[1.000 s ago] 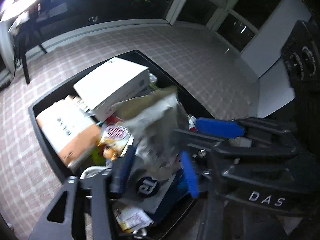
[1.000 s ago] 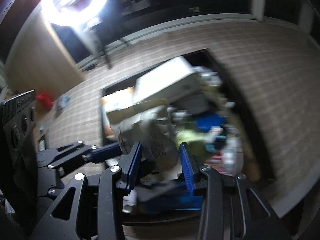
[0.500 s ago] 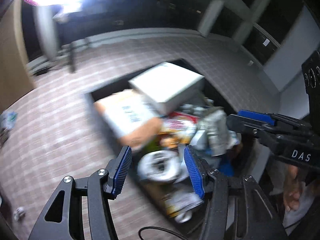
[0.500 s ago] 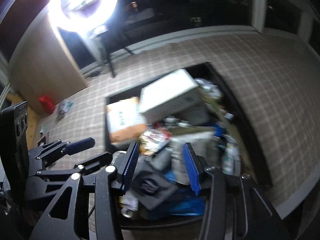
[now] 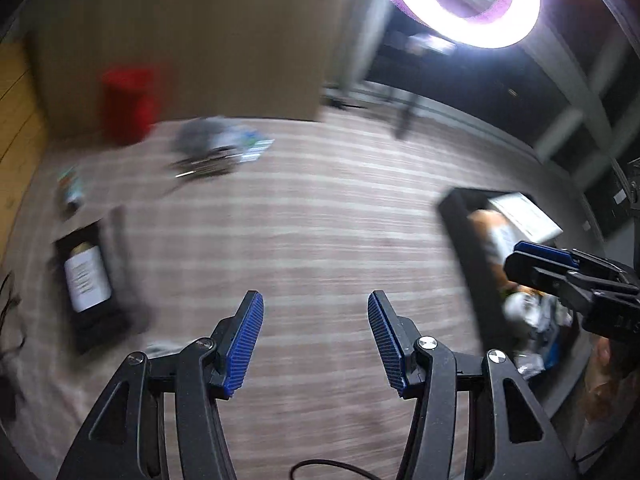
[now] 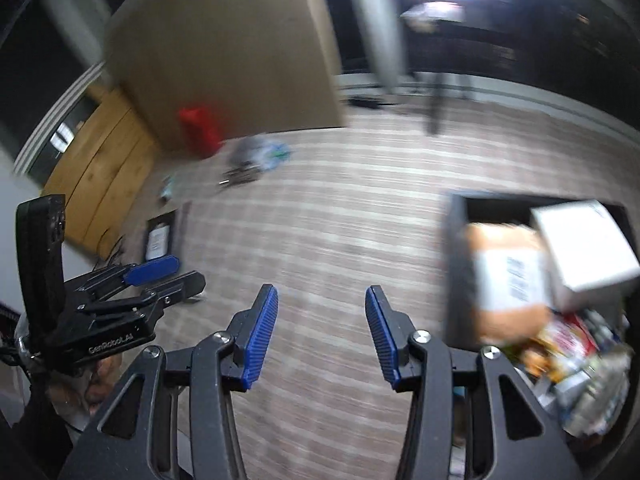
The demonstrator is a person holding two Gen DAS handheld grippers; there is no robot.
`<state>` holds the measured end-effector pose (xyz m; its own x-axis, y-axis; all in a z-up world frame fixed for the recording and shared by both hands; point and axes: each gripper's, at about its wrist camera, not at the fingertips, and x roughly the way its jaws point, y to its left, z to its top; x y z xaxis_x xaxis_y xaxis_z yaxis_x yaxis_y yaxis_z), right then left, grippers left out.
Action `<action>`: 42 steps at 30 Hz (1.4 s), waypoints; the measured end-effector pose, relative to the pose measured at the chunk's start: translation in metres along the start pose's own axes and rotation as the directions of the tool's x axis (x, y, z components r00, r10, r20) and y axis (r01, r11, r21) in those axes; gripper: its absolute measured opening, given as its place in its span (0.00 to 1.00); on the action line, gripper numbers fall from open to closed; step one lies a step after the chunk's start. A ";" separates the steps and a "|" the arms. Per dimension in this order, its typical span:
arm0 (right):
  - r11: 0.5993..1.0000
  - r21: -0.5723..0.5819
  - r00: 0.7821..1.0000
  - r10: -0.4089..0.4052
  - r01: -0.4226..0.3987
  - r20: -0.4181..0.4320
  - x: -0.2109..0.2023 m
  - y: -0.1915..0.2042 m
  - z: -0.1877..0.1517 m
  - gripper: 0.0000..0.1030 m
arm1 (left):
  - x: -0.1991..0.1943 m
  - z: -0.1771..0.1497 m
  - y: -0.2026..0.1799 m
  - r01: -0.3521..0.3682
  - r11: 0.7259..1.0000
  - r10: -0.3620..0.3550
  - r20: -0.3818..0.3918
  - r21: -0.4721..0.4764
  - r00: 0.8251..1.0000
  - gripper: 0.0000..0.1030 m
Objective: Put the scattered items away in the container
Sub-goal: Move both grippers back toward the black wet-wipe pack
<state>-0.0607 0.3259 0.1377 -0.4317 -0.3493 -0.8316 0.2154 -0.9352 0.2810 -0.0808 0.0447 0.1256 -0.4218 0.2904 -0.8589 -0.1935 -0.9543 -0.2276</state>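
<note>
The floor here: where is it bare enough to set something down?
The wide strip of carpet between the black box on the left and the container on the right is bare. The container itself is heaped full, and litter lies by the red bin.

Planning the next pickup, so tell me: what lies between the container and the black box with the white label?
Only bare checked floor, in the left wrist view, separates the container from the black box.

Blue ribbed gripper pads point(image 5: 244, 344), a black container point(image 6: 456, 264), a red bin point(image 5: 126, 106), pale striped floor point(image 5: 320, 240).
</note>
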 end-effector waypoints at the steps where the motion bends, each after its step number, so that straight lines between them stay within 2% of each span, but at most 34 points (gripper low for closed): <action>1: 1.000 -0.021 1.000 0.015 -0.015 -0.009 0.009 0.014 0.005 0.44 | -0.003 -0.002 0.016 -0.012 1.000 0.012 0.001 -0.025 1.000 0.51; 8: 0.984 -0.131 0.990 0.110 -0.121 -0.090 0.069 0.110 0.036 0.44 | -0.016 -0.015 0.119 -0.088 0.977 0.091 0.010 -0.195 0.996 0.50; 12: 0.971 -0.179 0.980 0.135 -0.160 -0.144 0.099 0.157 0.049 0.44 | -0.017 -0.019 0.155 -0.112 0.961 0.118 0.007 -0.255 0.993 0.49; 16: 0.959 -0.194 0.966 0.168 -0.207 -0.197 0.127 0.190 0.059 0.44 | -0.012 -0.021 0.181 -0.109 0.946 0.114 -0.002 -0.305 0.994 0.49; 20: 0.949 -0.177 0.940 0.210 -0.263 -0.268 0.159 0.214 0.066 0.44 | -0.006 -0.023 0.193 -0.111 0.938 0.117 -0.001 -0.327 0.993 0.49; 26: 0.939 -0.172 0.905 0.220 -0.298 -0.365 0.214 0.241 0.069 0.44 | 0.012 -0.028 0.204 -0.108 0.920 0.109 -0.019 -0.376 0.994 0.49; 32: 0.939 -0.125 0.870 0.239 -0.320 -0.430 0.255 0.252 0.069 0.44 | 0.028 -0.028 0.205 -0.115 0.922 0.107 -0.042 -0.369 0.993 0.45; 35: 0.941 -0.121 0.865 0.233 -0.316 -0.444 0.267 0.256 0.068 0.44 | 0.032 -0.028 0.208 -0.112 0.919 0.101 -0.050 -0.379 0.994 0.39; 40: 0.947 -0.136 0.869 0.204 -0.292 -0.451 0.275 0.259 0.065 0.44 | 0.037 -0.028 0.212 -0.112 0.916 0.097 -0.056 -0.385 0.994 0.38; 42: 0.949 -0.131 0.867 0.201 -0.288 -0.456 0.280 0.259 0.064 0.44 | 0.038 -0.027 0.211 -0.113 0.919 0.098 -0.059 -0.379 0.993 0.35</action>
<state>-0.1821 -0.0173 0.0085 0.0678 -0.4642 -0.8831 0.4432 -0.7790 0.4435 -0.1141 -0.1471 0.0324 -0.3856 0.1909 -0.9027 0.2054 -0.9360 -0.2857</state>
